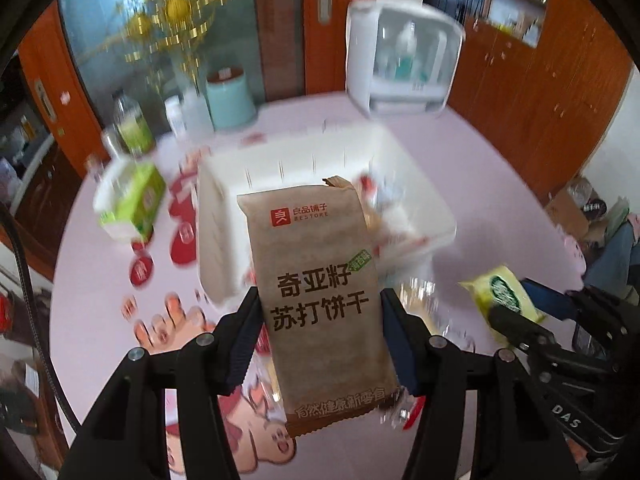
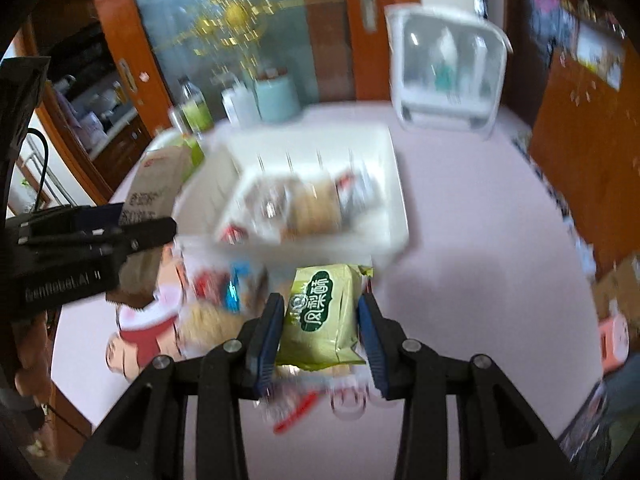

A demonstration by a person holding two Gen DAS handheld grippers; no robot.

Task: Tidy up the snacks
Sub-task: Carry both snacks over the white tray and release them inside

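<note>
My left gripper (image 1: 320, 304) is shut on a brown cracker packet (image 1: 320, 280) and holds it upright above the table, in front of the white bin (image 1: 212, 216). My right gripper (image 2: 322, 312) is shut on a yellow-green pastry packet (image 2: 324, 316), held above loose snacks (image 2: 216, 300) near the white bin (image 2: 394, 184), which holds several wrapped snacks (image 2: 304, 204). The right gripper with its packet (image 1: 504, 296) shows at the right of the left wrist view. The left gripper and brown packet (image 2: 154, 184) show at the left of the right wrist view.
A pink tablecloth (image 1: 480, 184) covers the round table. A green tissue pack (image 1: 136, 200), bottles (image 1: 132, 124), a teal canister (image 1: 230, 96) and a white organiser case (image 1: 404, 60) stand at the back. Wooden cabinets surround the table.
</note>
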